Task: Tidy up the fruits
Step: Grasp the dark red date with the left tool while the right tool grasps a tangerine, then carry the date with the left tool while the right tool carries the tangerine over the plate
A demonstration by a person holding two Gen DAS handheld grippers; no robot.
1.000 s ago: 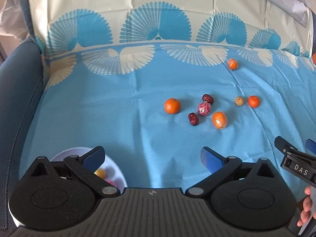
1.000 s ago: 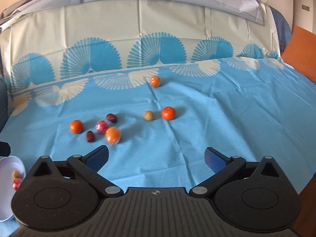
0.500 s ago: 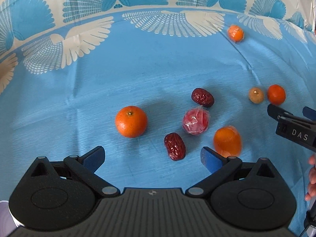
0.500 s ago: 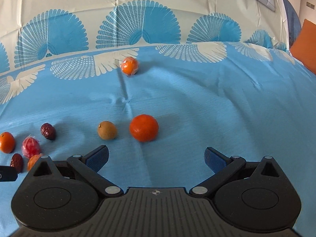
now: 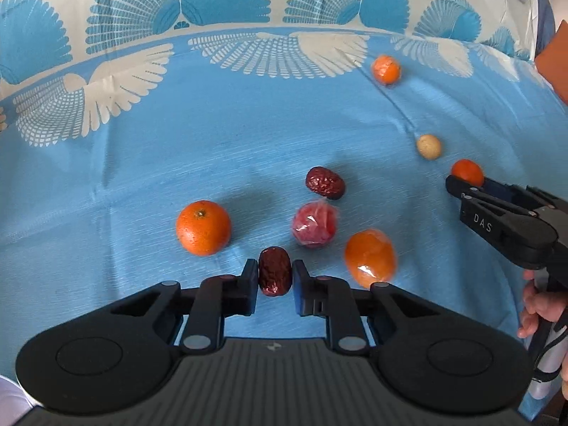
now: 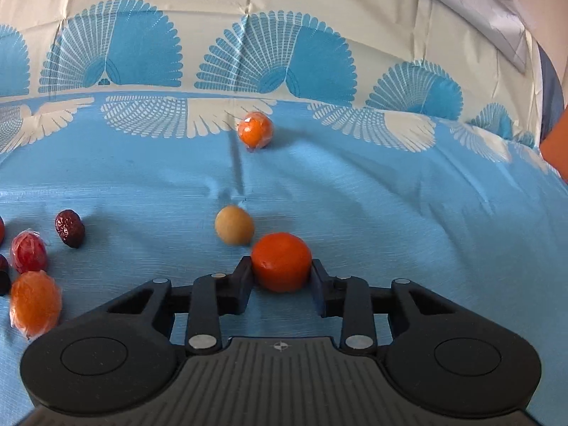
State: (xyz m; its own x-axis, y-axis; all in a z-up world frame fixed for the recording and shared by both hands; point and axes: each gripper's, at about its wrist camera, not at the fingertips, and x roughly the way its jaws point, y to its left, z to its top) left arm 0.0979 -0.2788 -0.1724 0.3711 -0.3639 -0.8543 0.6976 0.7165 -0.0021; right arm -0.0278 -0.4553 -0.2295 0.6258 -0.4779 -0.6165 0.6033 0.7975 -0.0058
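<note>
My left gripper (image 5: 274,277) is shut on a dark red date (image 5: 274,270) lying on the blue cloth. Around it lie an orange (image 5: 203,227), a wrapped red fruit (image 5: 314,224), a second date (image 5: 325,182) and a wrapped orange fruit (image 5: 370,258). My right gripper (image 6: 281,272) is shut on a red-orange tangerine (image 6: 281,261) resting on the cloth; it also shows in the left wrist view (image 5: 468,172). A small tan fruit (image 6: 234,225) sits just beyond it, and a wrapped orange fruit (image 6: 255,130) lies farther back.
The blue cloth (image 5: 177,149) rises into a white, fan-patterned backrest (image 6: 284,35) behind the fruits. A white plate edge (image 5: 10,396) shows at the lower left of the left wrist view. An orange cushion (image 6: 557,149) sits at the far right.
Both grippers moved forward and down to the cloth and closed: the left on the near date, the right on the tangerine. Both were open before.
</note>
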